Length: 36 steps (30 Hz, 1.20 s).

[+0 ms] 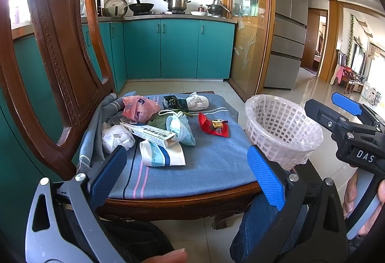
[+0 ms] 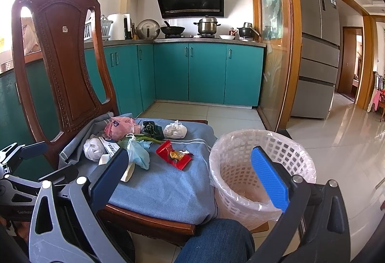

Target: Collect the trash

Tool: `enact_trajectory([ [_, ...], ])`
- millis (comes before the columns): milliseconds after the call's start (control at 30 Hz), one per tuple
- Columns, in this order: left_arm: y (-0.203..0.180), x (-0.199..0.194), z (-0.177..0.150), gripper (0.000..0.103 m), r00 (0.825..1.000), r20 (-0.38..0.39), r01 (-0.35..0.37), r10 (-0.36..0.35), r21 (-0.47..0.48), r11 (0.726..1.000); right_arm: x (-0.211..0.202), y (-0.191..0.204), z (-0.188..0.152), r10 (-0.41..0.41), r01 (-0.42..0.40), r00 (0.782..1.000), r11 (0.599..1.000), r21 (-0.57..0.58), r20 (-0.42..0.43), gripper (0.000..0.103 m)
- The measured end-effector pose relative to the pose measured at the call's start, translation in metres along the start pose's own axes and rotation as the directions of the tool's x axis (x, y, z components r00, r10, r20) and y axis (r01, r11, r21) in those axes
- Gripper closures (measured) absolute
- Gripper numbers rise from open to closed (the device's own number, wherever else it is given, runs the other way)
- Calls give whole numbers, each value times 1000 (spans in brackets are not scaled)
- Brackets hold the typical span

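Progress: none visible | basket [image 2: 262, 174] looks empty beside chair seat's right edge | trash pile [image 1: 156, 125] covers seat's back half | left gripper [image 1: 187, 171], right gripper [image 2: 190, 176] both spread, holding nothing

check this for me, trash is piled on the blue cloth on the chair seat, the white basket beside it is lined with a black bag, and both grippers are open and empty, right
Almost. The white basket is lined with a clear, see-through bag, not a black one; the right wrist view shows the basket's lattice through it. The rest holds: trash lies on the blue cloth on the chair seat, and the left gripper and right gripper are both open and empty.
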State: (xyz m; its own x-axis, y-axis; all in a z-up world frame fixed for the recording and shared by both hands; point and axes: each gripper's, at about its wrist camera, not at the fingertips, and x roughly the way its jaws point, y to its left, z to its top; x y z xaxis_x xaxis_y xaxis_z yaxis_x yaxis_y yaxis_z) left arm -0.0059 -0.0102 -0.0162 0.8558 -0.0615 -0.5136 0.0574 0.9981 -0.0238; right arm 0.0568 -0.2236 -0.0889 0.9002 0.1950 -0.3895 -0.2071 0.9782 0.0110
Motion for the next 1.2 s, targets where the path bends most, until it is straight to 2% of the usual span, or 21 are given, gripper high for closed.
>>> enact_trajectory([
  [1200,2,2,1,3,1000,-20,0,0,-3,1000,2,4,0,3,-4,1000,1000,-10,-8,3],
])
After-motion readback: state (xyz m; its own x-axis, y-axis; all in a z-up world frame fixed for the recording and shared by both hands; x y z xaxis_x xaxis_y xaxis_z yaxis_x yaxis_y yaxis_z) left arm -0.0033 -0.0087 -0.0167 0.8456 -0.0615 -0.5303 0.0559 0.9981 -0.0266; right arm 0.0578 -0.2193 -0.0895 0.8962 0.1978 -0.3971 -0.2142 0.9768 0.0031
